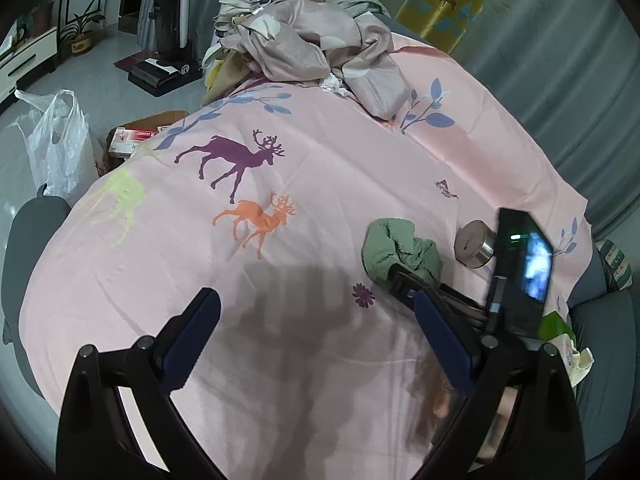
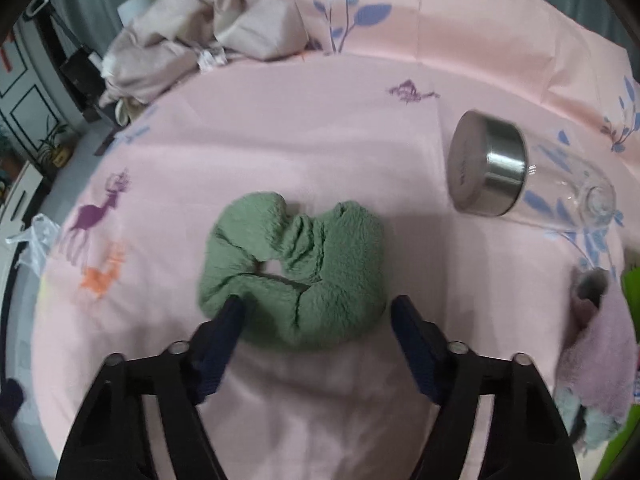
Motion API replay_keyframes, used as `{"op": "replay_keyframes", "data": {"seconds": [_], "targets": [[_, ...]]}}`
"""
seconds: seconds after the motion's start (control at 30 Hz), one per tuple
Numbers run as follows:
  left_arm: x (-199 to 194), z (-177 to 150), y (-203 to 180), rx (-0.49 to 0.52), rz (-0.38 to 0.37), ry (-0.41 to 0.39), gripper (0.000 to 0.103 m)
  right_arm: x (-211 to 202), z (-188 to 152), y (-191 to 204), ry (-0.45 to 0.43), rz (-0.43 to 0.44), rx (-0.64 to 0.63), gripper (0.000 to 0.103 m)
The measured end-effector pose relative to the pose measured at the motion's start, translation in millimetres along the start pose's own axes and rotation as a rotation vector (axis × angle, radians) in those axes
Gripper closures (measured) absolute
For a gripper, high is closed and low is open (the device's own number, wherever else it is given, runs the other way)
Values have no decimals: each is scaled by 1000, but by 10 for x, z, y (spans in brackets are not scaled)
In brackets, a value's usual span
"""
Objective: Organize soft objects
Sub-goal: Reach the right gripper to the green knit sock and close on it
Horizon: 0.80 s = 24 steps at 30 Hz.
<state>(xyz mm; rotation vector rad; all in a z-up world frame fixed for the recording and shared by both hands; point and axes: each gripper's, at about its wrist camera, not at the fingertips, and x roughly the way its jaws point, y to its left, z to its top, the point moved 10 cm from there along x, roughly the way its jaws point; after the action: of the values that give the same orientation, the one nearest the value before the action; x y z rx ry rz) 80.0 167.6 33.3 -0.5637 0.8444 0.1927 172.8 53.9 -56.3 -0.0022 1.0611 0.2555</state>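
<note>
Pink deer-print bedsheet [image 1: 320, 168] fills the left wrist view; the left gripper [image 1: 316, 336] hovers wide open and empty, crumpled beige fabric [image 1: 312, 44] piled beyond. From the right wrist, the right gripper [image 2: 316, 324] straddles the green fleece scrunchie [image 2: 296, 272], jaws open, perhaps brushing it. Closing could pinch sheet too. A lidded glass jar [image 2: 520, 176] lies nearby; the pink cloth [image 2: 600, 352] is cut off.

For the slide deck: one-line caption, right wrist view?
Open right gripper straddling green scrunchie on pink deer-print sheet.

Soft, dim room light. Dark shadow on the pink sheet [image 1: 320, 184] at 6 o'clock. Blurry, bent edges, black corners.
</note>
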Motion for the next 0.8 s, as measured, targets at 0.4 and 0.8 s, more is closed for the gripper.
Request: {"op": "replay_keyframes", "data": {"seconds": [0.4, 0.8], "targets": [[28, -74, -130, 49, -8, 9, 8, -763, -189, -224, -97, 154, 15, 90], [158, -553, -688, 196, -82, 106, 19, -1208, -1227, -681, 40, 217, -29, 89]]}}
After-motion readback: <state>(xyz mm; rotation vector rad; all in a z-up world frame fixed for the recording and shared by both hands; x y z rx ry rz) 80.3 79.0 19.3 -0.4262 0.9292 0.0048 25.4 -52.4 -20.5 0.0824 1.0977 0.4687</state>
